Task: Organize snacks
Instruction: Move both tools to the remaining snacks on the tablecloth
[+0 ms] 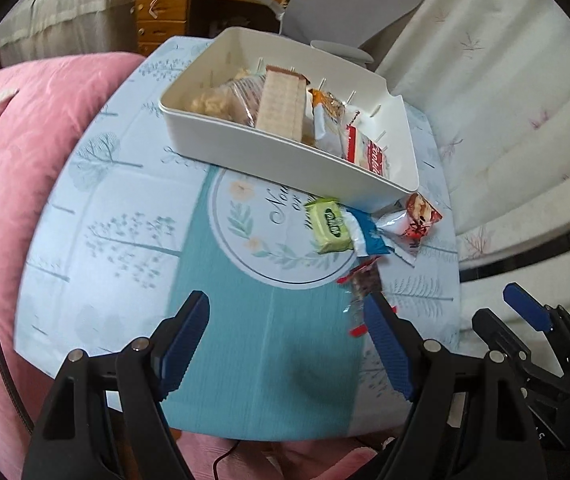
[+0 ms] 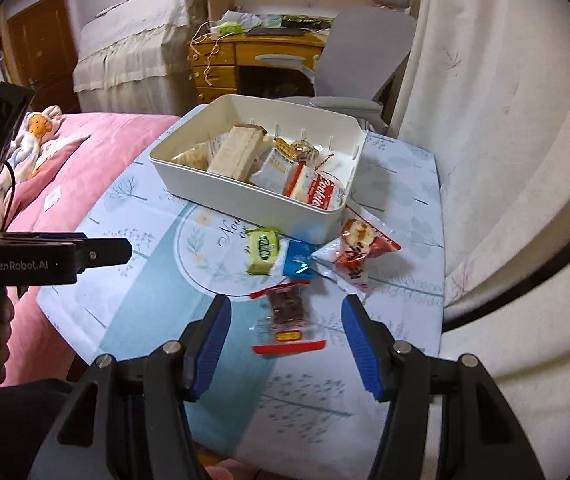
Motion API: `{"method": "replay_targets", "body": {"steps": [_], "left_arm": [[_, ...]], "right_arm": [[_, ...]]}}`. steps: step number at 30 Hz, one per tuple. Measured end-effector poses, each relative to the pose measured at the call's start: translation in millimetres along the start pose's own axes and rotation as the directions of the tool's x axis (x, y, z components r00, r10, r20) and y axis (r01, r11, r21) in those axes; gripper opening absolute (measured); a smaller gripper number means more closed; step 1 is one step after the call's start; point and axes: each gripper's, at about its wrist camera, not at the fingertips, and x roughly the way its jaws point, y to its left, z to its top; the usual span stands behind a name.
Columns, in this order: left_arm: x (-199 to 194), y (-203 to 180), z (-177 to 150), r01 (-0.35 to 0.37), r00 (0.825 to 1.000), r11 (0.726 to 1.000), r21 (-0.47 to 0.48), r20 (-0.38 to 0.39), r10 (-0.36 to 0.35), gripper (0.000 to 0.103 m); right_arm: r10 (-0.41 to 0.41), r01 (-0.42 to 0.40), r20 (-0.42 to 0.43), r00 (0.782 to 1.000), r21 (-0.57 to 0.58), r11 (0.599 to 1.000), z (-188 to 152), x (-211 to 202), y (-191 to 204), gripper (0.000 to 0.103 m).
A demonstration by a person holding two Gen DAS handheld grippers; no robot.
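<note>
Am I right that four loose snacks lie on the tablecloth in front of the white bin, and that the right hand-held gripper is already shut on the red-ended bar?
Not quite. The right hand-held gripper is open: in the right wrist view its pads stand clear on either side of the red-ended bar, which lies on the tablecloth. The four loose snacks before the white bin are correct.

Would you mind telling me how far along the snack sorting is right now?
Done: several snacks already sit in the white bin. In hand: nothing; the right gripper is open over the clear-wrapped bar, the left gripper open too. Left: that bar, the green packet, blue packet and red packet.
</note>
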Motion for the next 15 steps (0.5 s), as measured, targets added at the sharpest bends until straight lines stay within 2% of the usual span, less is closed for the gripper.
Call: {"method": "replay_targets", "body": {"steps": [7,15], "left_arm": [[35.3,-40.3,-11.1,-0.033,0.999,0.997,-0.067,-0.033,0.031,0.078],[74.2,-77.3,-18.1,-0.119,0.987,0.992,-0.040,-0.114,0.114,0.078]], "right_arm": [[0.090,-0.091,-0.068,0.994,-0.021,0.996,7.0,30.3,-50.3,0.058],[0.185,-0.185,-0.136,0.973,0.017,0.983,14.2,70.0,-89.2,0.058]]}}
